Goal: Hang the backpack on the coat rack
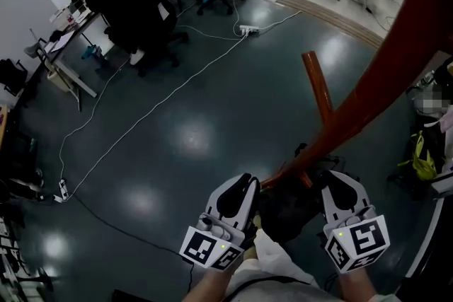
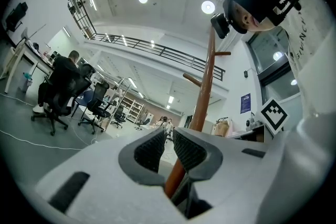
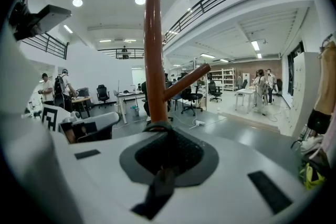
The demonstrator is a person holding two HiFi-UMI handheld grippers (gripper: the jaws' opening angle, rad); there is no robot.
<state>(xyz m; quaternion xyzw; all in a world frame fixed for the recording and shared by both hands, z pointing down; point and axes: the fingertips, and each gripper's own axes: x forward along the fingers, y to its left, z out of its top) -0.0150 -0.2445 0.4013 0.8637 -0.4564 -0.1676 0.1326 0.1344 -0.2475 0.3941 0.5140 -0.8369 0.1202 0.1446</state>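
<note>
Left gripper fingers: we find them nearly together, with a thin gap at the tips and a dark strap caught low between them.
Right gripper fingers: we find them pressed together on another dark strap.
Backpack: black, held between both grippers, just beside the pole.
Coat rack: reddish-brown pole; one peg juts out beyond the backpack.
Floor: dark and glossy, with a white cable lying across it.
</note>
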